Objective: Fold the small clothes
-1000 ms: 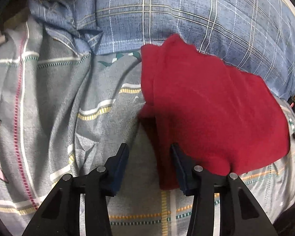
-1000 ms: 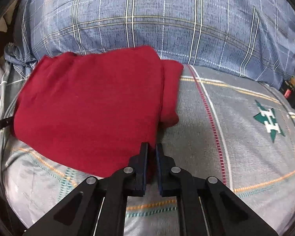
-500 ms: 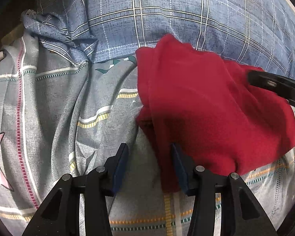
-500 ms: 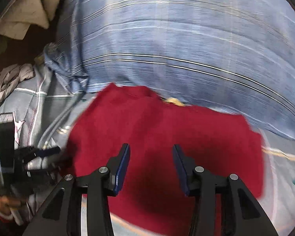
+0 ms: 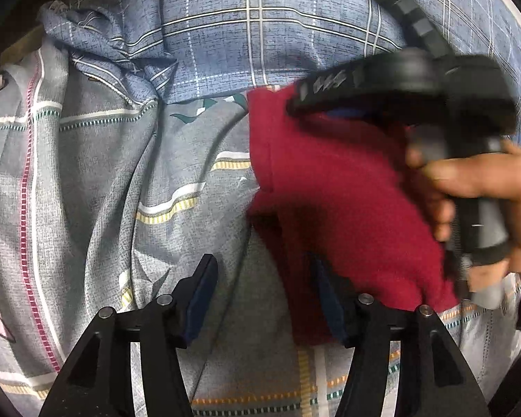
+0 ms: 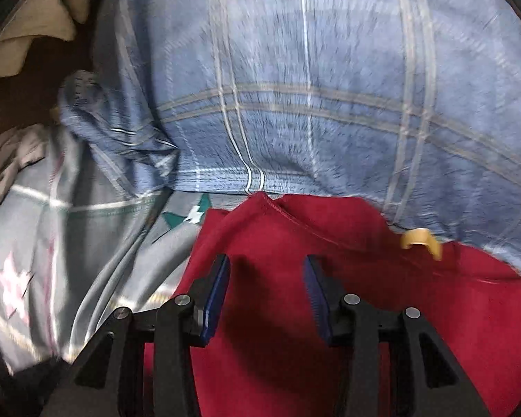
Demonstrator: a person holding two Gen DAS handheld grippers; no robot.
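A folded dark red garment [image 5: 330,191] lies on the grey patterned bedsheet [image 5: 104,191]. My left gripper [image 5: 260,288] is open at the garment's near left corner, its right finger against the cloth edge. My right gripper [image 6: 265,292] is open and hovers over the red garment [image 6: 295,347], near its far left corner. In the left wrist view the right gripper [image 5: 302,100] shows blurred, held by a hand [image 5: 486,187] above the garment's far edge. A small tan ring-shaped item [image 6: 420,239] lies at the garment's far edge.
A blue plaid pillow [image 6: 312,87] lies along the back, just behind the garment, also in the left wrist view [image 5: 260,34]. A beige cloth [image 6: 27,34] sits in the dark far left corner. The sheet is wrinkled to the left.
My right gripper opened, left the garment's near edge and swung over it to the far left side. My left gripper stayed open at the near left corner.
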